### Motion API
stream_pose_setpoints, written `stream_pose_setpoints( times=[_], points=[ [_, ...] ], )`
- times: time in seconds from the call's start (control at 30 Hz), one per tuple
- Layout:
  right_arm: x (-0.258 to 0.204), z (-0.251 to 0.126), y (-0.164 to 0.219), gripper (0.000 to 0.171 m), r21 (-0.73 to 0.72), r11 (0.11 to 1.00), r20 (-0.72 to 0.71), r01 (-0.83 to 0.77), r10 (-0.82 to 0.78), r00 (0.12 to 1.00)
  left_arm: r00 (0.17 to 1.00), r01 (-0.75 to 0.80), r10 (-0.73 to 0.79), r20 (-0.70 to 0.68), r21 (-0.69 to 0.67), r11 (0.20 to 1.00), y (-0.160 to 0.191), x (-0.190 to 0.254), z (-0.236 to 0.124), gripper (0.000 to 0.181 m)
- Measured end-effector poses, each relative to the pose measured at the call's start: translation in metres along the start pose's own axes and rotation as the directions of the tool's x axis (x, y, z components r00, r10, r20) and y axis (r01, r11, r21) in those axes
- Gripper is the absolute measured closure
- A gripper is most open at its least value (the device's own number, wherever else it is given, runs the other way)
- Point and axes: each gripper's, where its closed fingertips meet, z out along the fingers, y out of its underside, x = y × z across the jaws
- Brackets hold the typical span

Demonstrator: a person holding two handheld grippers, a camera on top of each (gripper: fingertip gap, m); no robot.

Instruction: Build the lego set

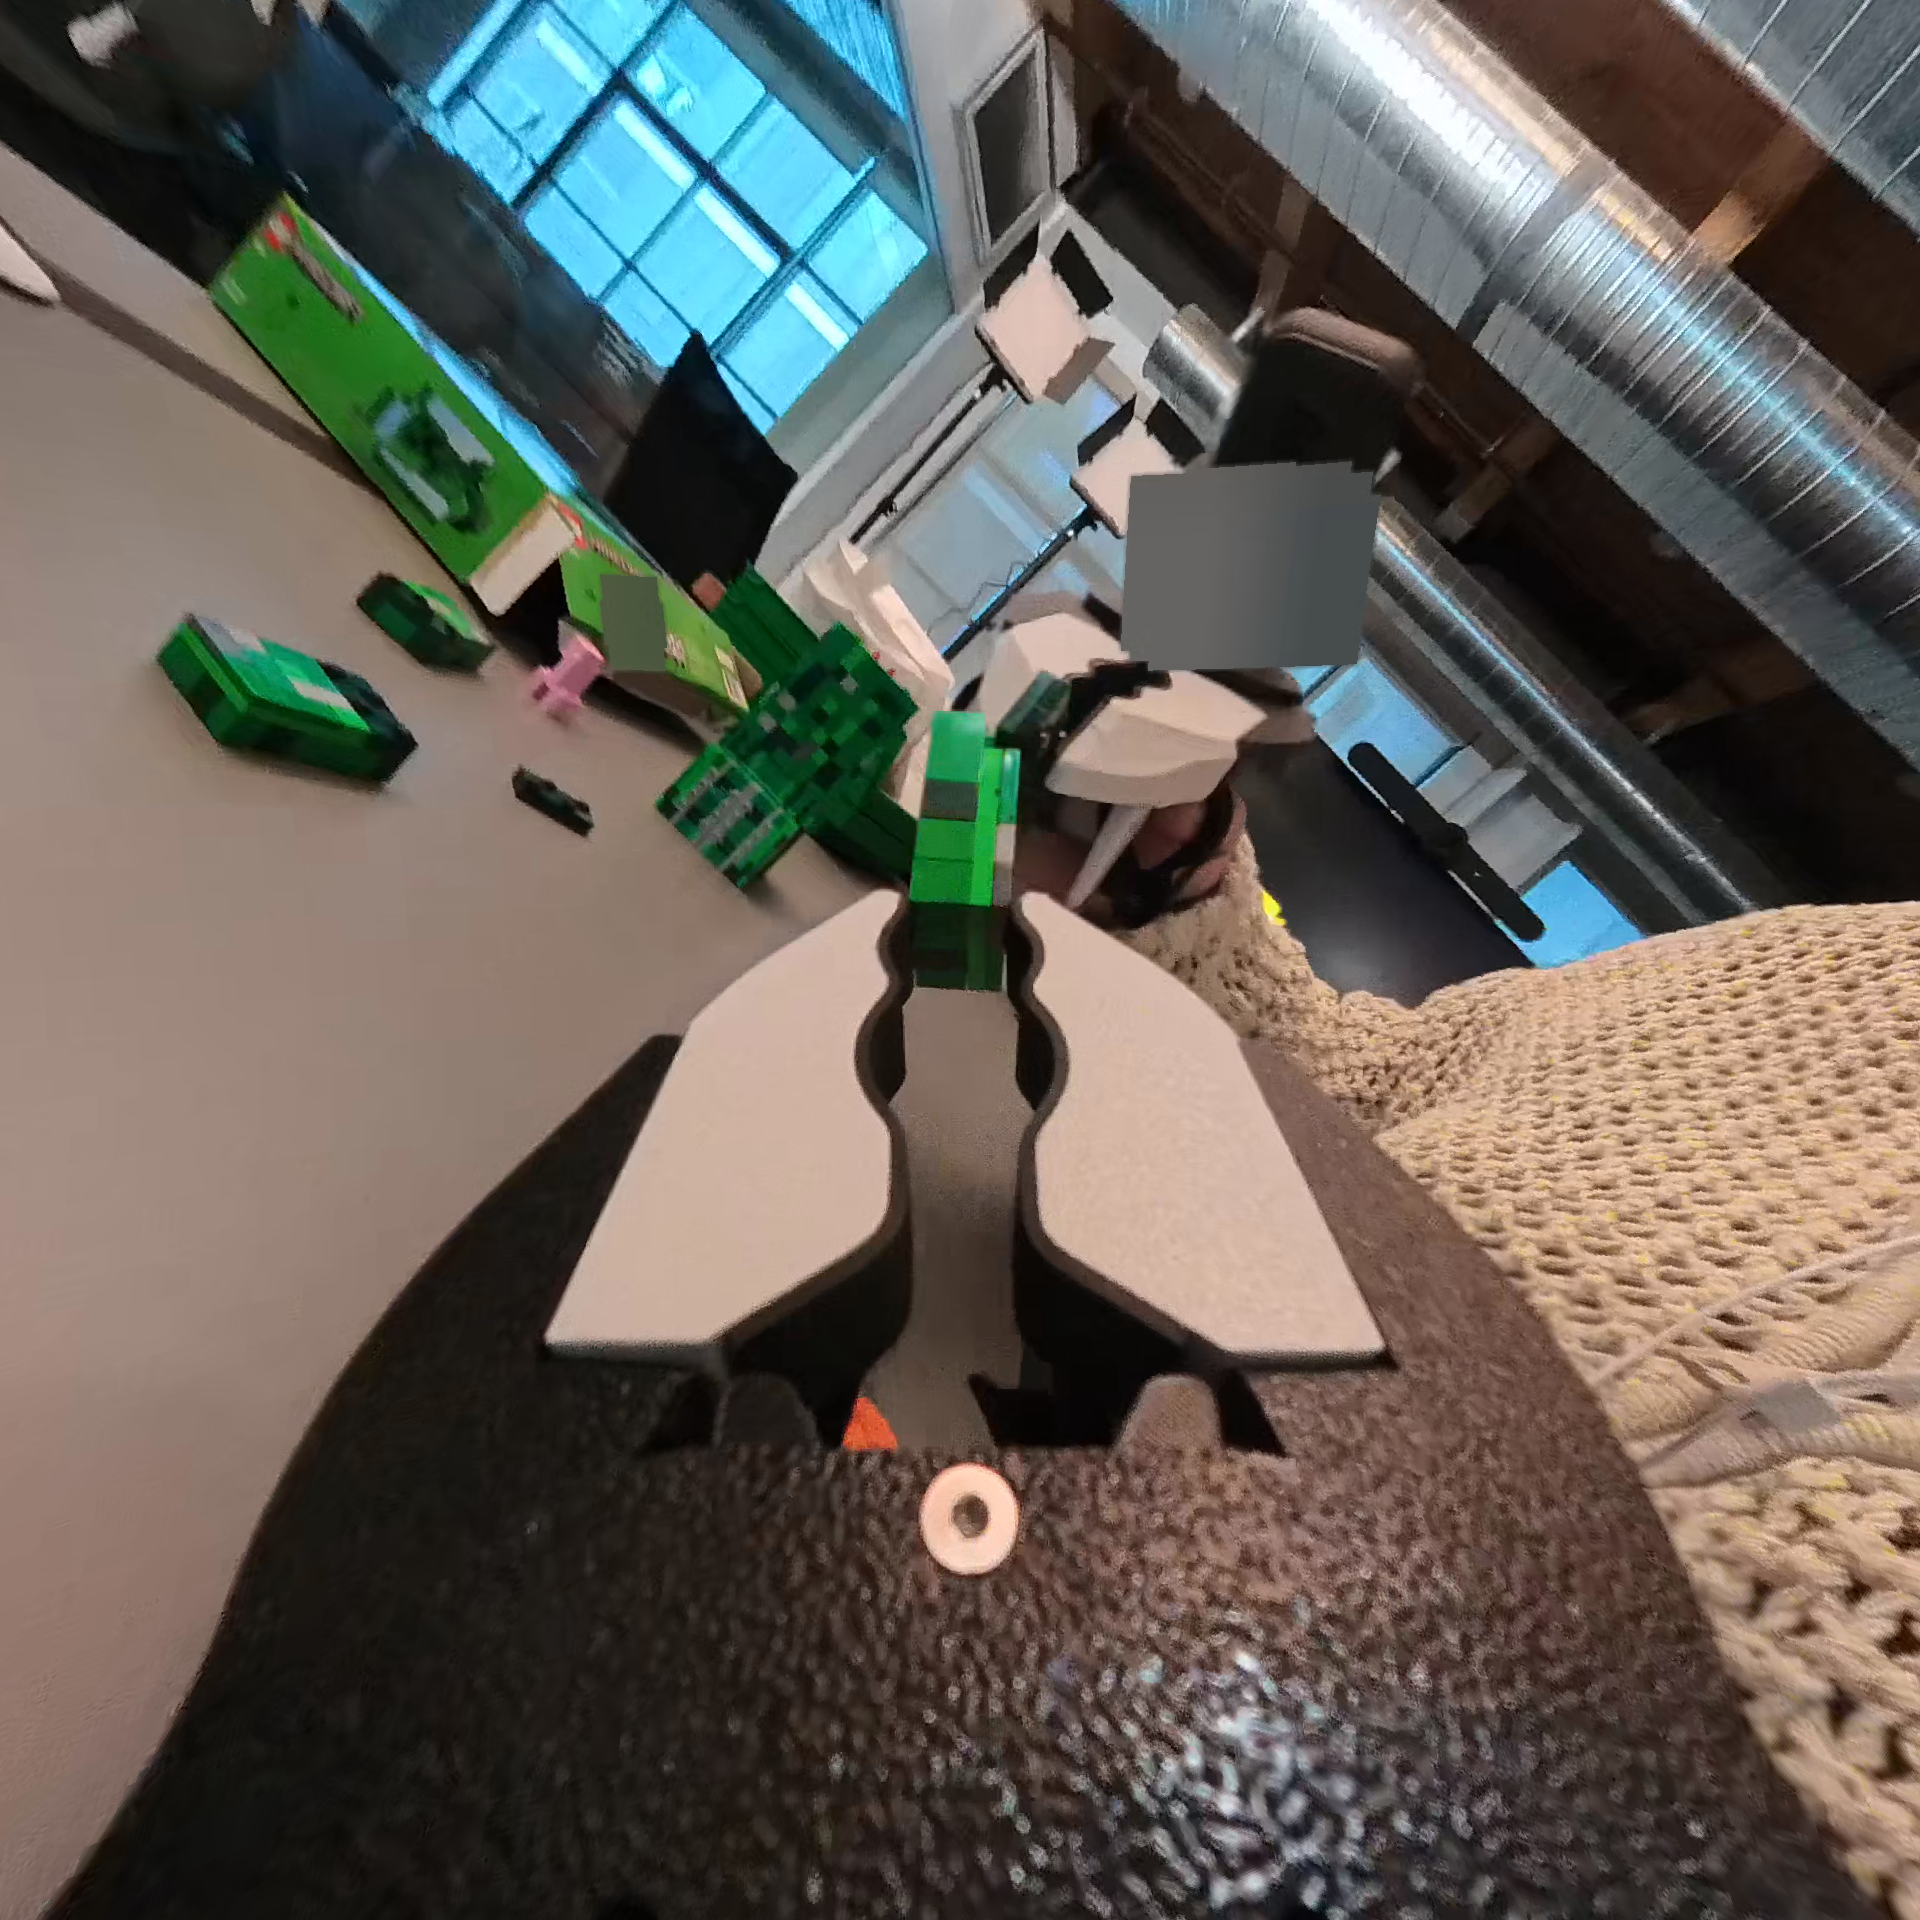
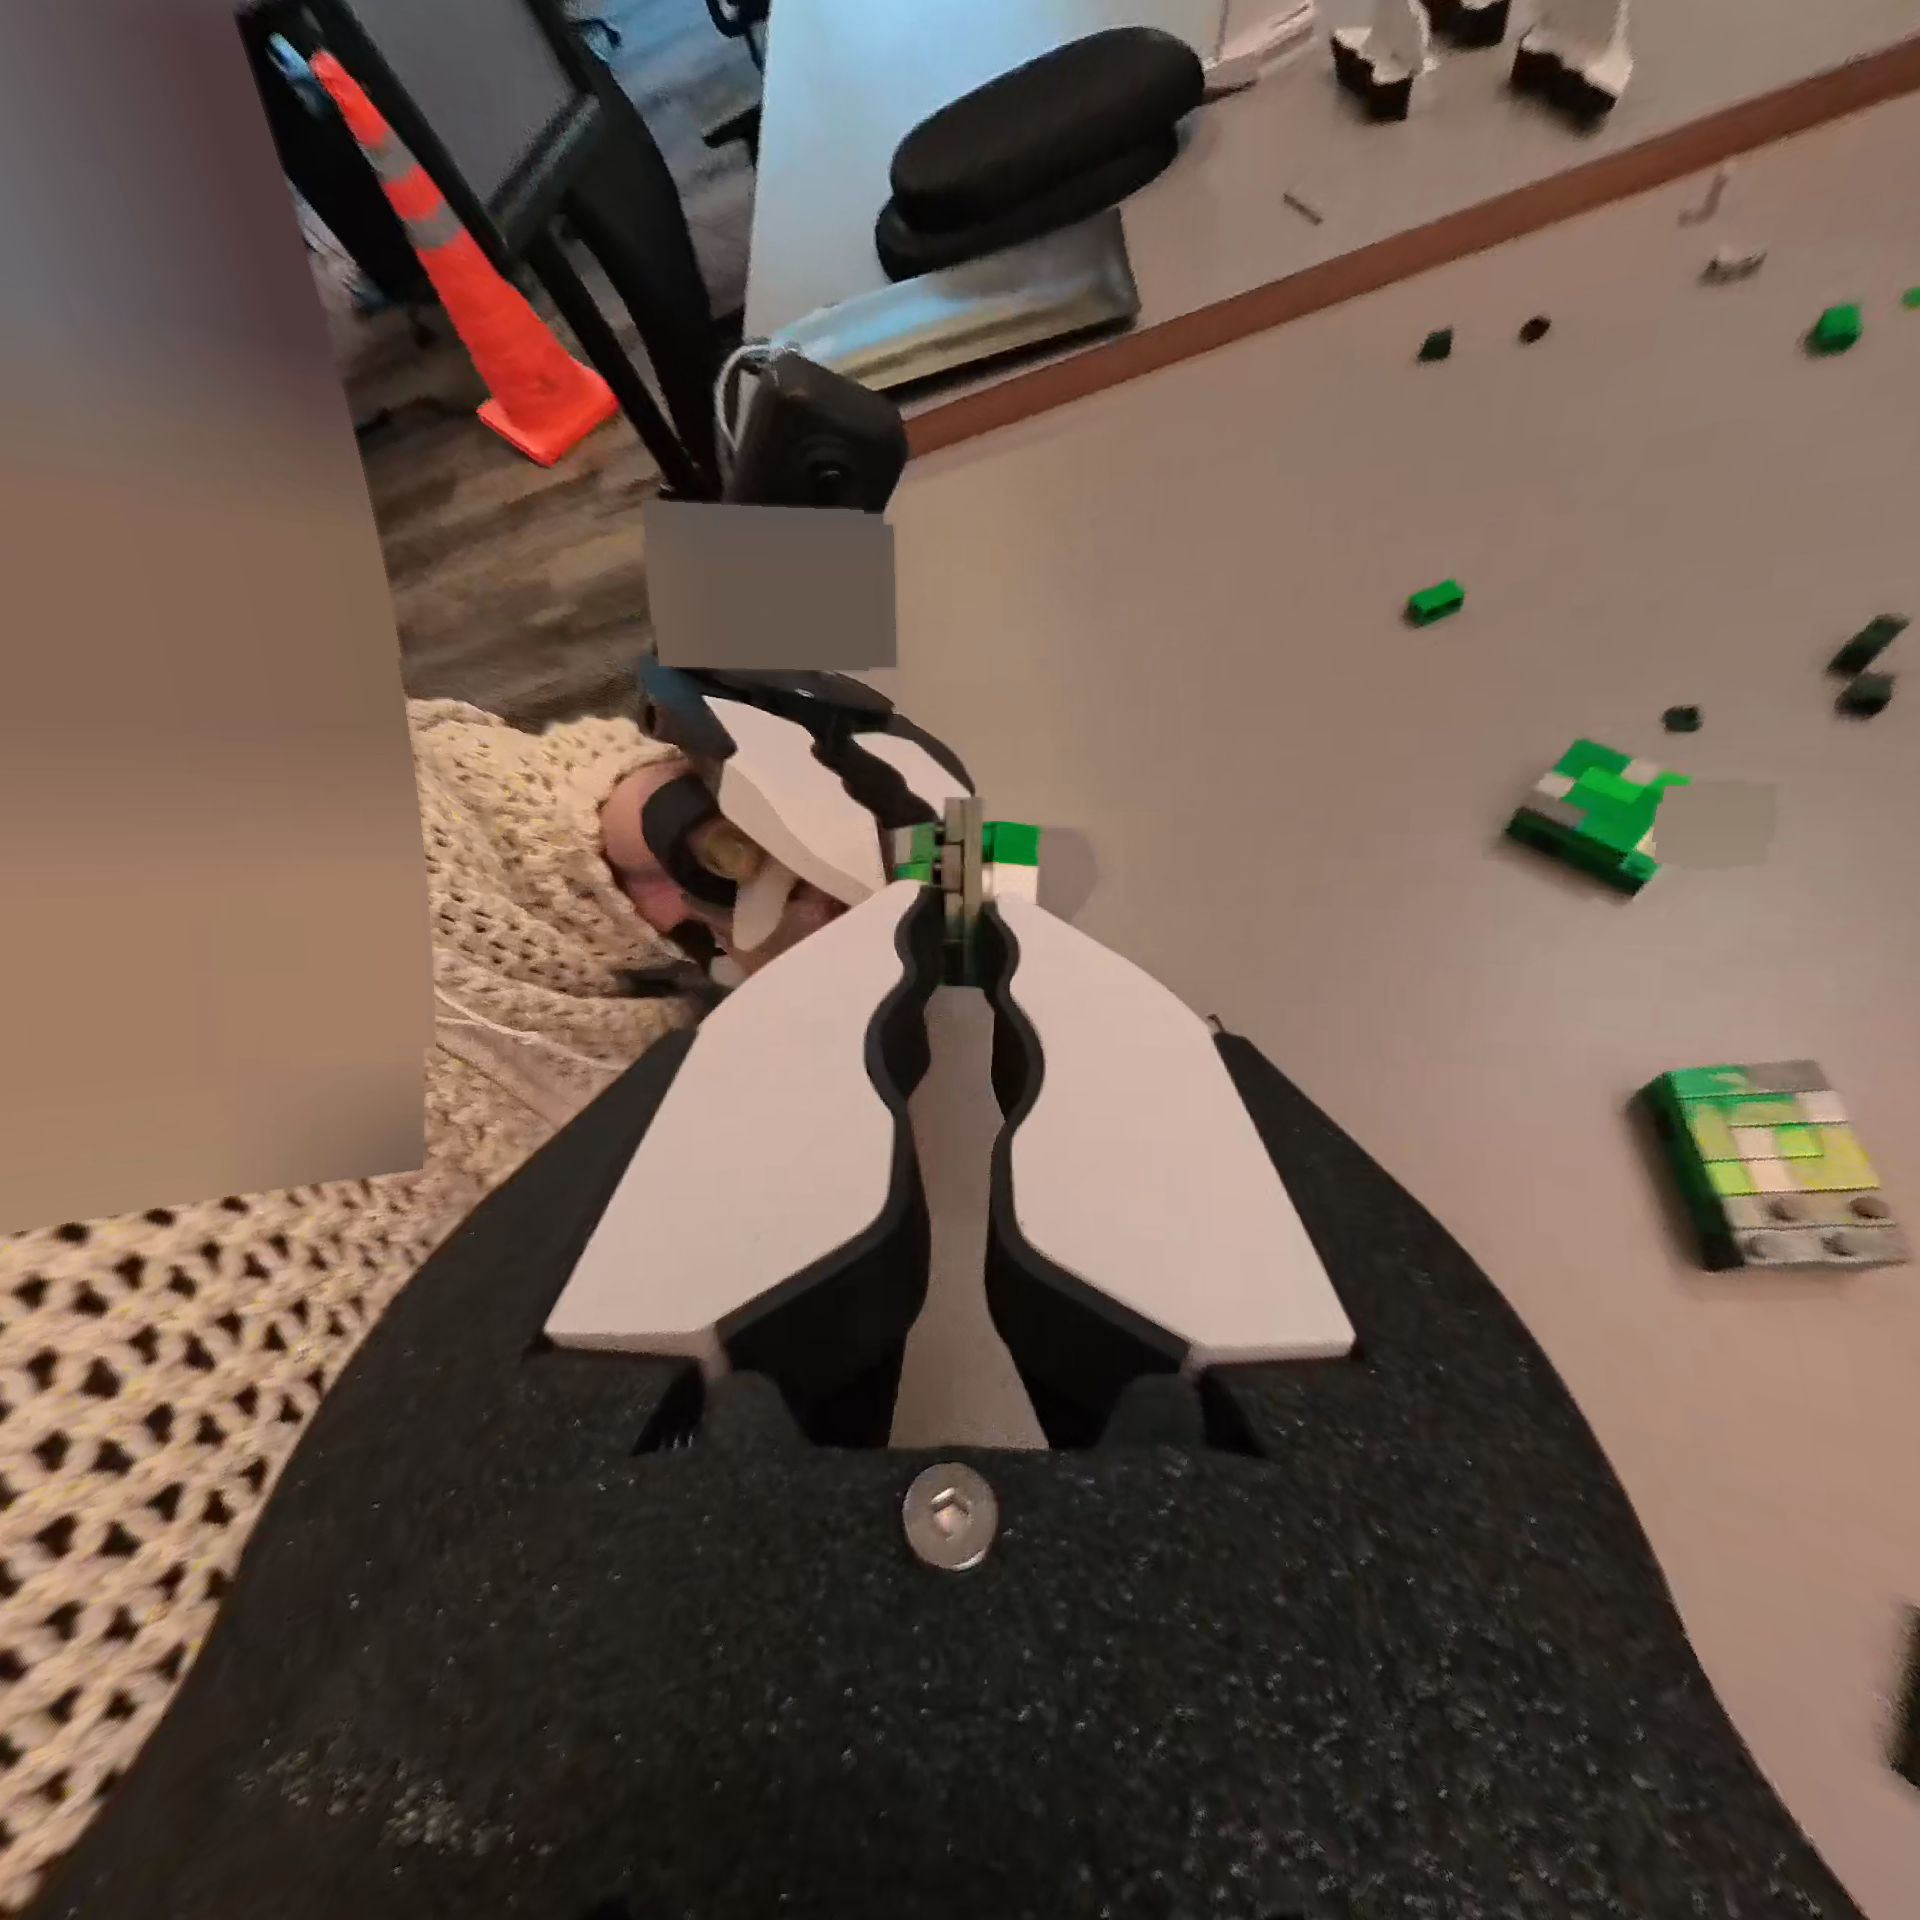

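Observation:
My left gripper (image 1: 958,925) is shut on a tall green brick stack (image 1: 961,831) with a grey and white patch, held up off the grey table (image 1: 312,987). My right gripper (image 2: 961,925) is shut on a thin grey and green plate piece (image 2: 961,873), seen edge-on. The plate piece sits against the green and white stack (image 2: 1016,857). In the left wrist view the right gripper (image 1: 1049,717) meets the stack's far end. In the right wrist view the left gripper (image 2: 831,831) shows just behind the stack.
A large green build (image 1: 800,758), flat green assemblies (image 1: 281,696), a pink figure (image 1: 566,675) and the green set box (image 1: 384,395) lie on the table. Green tiled panels (image 2: 1766,1164) (image 2: 1590,821) and loose small bricks (image 2: 1434,601) lie to the right. An orange cone (image 2: 468,270) stands on the floor. The grippers are tip to tip, or close to it.

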Motion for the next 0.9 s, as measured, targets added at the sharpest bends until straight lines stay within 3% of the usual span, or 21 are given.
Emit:
stream_pose_setpoints(
  times=[0.2,0.47,0.9],
  points=[
    [-0.004,-0.001,-0.003,0.165,-0.016,0.993,-0.078,0.114,-0.115,0.99,0.998,-0.054,0.054,-0.008,0.028,0.998,-0.002,0.004,0.0,0.165],
    [-0.013,-0.003,-0.003,0.165,-0.017,0.999,0.062,-0.028,0.029,0.998,0.994,-0.101,0.101,-0.036,0.018,0.995,-0.001,0.011,0.001,0.165],
    [-0.011,-0.005,-0.005,0.154,-0.033,0.999,0.016,0.022,-0.022,1.0,0.987,-0.15,0.151,-0.047,0.023,0.988,-0.001,0.015,0.0,0.165]
  ],
)
